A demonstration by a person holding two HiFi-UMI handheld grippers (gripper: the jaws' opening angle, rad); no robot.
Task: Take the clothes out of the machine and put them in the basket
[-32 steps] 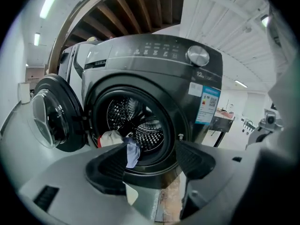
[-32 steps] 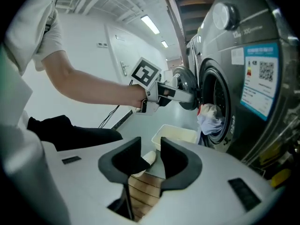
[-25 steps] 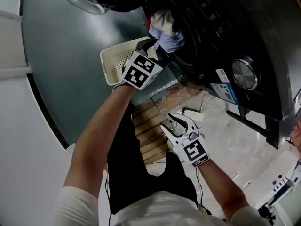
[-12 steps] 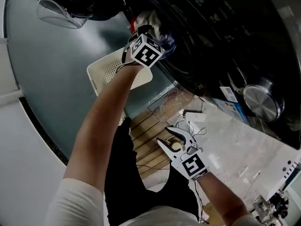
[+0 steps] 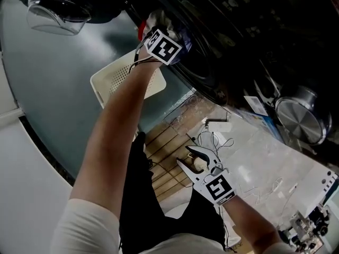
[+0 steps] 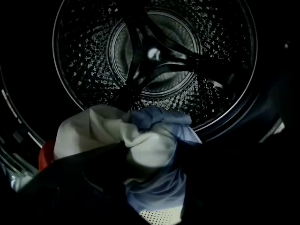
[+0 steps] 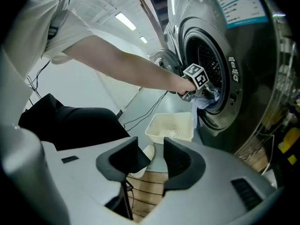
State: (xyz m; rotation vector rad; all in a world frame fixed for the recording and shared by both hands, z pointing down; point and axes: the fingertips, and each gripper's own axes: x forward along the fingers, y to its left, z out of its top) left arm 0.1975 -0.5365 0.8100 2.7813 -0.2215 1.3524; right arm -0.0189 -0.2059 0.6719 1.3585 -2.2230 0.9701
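A bunch of white, blue and red clothes (image 6: 140,144) lies at the mouth of the steel drum (image 6: 154,55). My left gripper (image 5: 163,45) reaches into that mouth. Its dark jaws have just been closing, and they flank and pinch the white knot of cloth. Blue cloth (image 7: 206,100) hangs below it over the door rim. The cream perforated basket (image 5: 127,81) stands on the floor just under the opening. My right gripper (image 5: 193,157) hangs low over the floor, well back from the machine, open with nothing between its jaws (image 7: 151,146).
The dark washing machine (image 5: 238,36) fills the upper right, and its glass door (image 5: 58,9) is swung open to the left. Wooden slats (image 5: 164,152) and loose cables (image 5: 222,142) lie beside the basket (image 7: 171,125). A pale shoe (image 7: 145,153) rests close to the slats.
The left gripper has gone from above the basket's edge into the drum mouth onto the clothes. The right gripper has sunk slightly and stays open.
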